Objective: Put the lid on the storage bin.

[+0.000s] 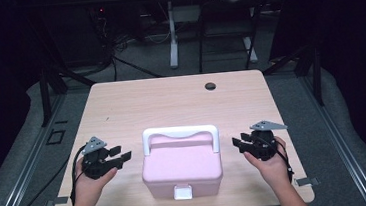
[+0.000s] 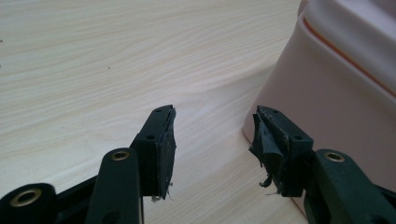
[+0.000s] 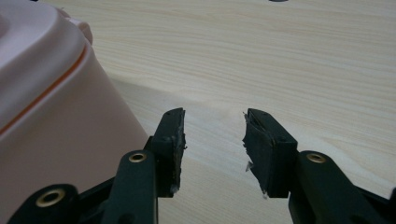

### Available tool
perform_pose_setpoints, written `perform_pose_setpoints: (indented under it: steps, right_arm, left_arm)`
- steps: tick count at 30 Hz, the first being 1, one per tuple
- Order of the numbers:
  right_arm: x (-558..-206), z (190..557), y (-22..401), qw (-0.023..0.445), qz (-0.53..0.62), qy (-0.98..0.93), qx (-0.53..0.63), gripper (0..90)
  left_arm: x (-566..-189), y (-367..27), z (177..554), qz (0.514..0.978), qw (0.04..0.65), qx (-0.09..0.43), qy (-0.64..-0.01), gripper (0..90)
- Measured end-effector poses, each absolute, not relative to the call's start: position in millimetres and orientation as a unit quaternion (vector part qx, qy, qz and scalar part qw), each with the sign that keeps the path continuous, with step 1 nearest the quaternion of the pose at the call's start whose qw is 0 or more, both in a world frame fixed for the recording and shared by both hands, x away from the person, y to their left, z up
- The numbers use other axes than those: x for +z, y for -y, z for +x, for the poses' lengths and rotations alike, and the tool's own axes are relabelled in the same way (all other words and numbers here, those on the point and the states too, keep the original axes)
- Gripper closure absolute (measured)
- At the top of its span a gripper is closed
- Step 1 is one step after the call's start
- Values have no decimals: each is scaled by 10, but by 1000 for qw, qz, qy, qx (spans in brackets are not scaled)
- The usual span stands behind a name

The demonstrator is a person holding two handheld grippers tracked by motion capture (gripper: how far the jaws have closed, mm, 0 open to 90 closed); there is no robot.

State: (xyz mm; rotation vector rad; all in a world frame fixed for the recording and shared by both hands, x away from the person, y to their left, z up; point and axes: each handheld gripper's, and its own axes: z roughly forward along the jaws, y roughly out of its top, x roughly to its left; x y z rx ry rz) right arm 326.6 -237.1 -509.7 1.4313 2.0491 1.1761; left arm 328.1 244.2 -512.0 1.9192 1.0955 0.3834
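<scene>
Pink box (image 1: 182,169) sits lower centre of high view, near front edge of desk (image 1: 171,101), latch facing person, white handle up. Left hand-held gripper (image 1: 120,156) and right hand-held gripper (image 1: 239,144) flank it, jaws apart, empty, aimed inward; likely set for two-sided grasp.

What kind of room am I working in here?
Probably a lab or recording workspace, not a home: a bare light wood-grain table with a round cable hole, loose black cables on the grey floor behind, and dark curtains around it.
</scene>
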Motion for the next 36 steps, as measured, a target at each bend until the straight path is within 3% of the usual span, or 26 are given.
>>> perform_pose_setpoints:
  steps: [11,36]
  right_arm:
    - [-5226,3300,2322,190,509,-735,405,569]
    - [-5322,3324,2311,180,512,-736,403,558]
  left_arm:
    - [-5342,-2352,3314,792,400,162,-432,462]
    - [-5396,-2343,3329,792,403,156,-431,449]
